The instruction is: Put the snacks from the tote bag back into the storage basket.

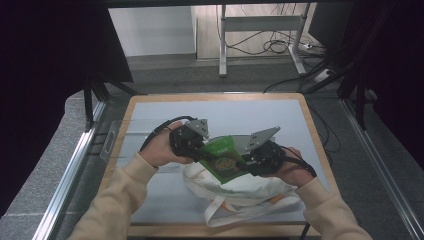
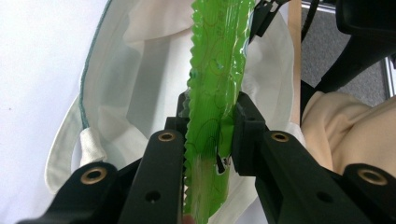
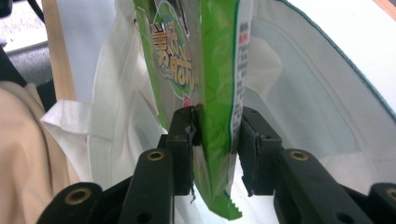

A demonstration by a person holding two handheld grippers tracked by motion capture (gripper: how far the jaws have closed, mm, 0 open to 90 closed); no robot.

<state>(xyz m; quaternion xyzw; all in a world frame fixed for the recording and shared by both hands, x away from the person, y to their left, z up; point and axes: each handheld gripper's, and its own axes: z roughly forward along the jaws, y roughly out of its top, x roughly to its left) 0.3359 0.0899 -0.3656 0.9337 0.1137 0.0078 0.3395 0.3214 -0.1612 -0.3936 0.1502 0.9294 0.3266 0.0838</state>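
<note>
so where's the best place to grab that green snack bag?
By its flat crimped end seals, one tool from each side. The green snack bag is thin at the edges and puffy mid-body; the left tool already pinches one seal, above the open white tote bag.

Looks like a lab / recording rig, not a home. Table (image 1: 216, 102) w/ wood edge + pale mat sits inside an aluminium-profile frame (image 1: 65, 175); black curtains (image 1: 45, 75) at 9 and 3 o'clock. Grey carpet floor (image 1: 360, 165). At 12 o'clock: metal desk legs (image 1: 222, 45), loose cables (image 1: 272, 45) and a power strip (image 1: 322, 75) on the floor by a plain white wall (image 1: 150, 30).
</note>
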